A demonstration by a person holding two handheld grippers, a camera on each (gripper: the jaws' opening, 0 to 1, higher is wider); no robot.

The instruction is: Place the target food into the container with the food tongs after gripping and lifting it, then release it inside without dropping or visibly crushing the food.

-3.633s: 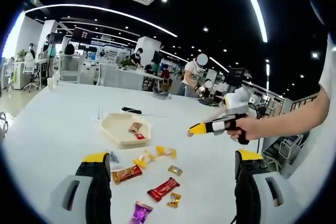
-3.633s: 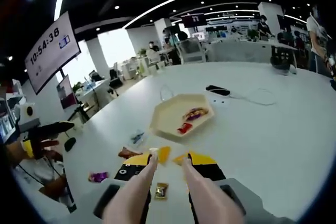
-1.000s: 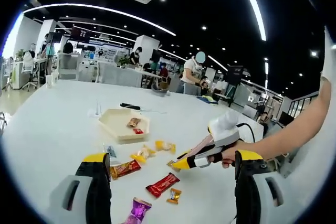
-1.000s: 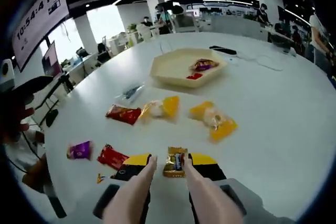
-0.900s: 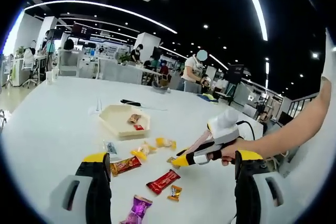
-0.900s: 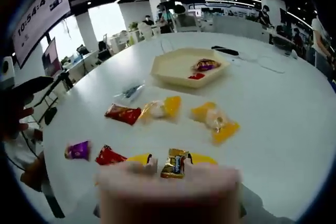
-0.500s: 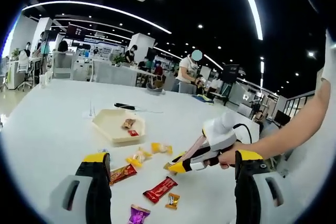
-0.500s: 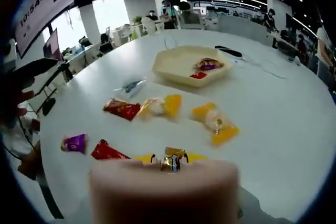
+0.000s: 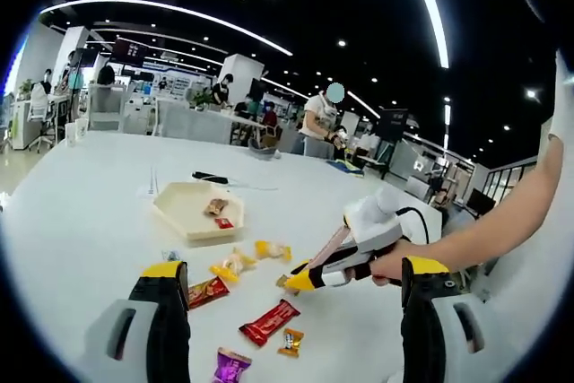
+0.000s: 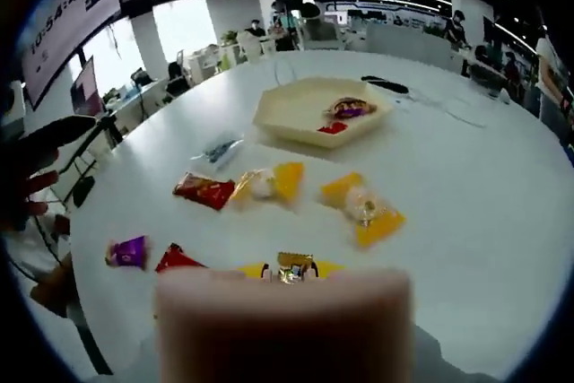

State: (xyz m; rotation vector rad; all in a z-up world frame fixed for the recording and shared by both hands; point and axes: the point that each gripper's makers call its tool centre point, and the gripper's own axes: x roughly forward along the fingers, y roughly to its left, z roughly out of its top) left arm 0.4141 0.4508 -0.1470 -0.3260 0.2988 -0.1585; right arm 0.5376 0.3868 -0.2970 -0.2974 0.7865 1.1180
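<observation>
— What's around you in the left gripper view?

— An open-plan office with a dark ceiling and strip lights; a big white table (image 9: 81, 213) runs under me. My left gripper (image 9: 291, 311) has its jaws spread wide, nothing between them. The cream hexagonal tray (image 9: 184, 213) sits further out with two sweets in it. Loose wrapped sweets lie between the tray and me: a red wrapper (image 9: 267, 321), a purple one (image 9: 231, 366), yellow ones. The right gripper (image 9: 296, 277) comes in from the right, held by a hand (image 9: 395, 264), its yellow tips drawn together on a small gold candy (image 9: 287, 282), low above the table.

— And the right gripper view?

— Same table (image 10: 484, 195). The tongs' pink arms (image 10: 282, 320) blur across the bottom, and past them the right gripper (image 10: 291, 269) pinches the gold candy (image 10: 293, 267) between its yellow tips. The tray (image 10: 287, 114) lies well ahead, and yellow-wrapped sweets (image 10: 363, 208) sit between it and the candy.
</observation>
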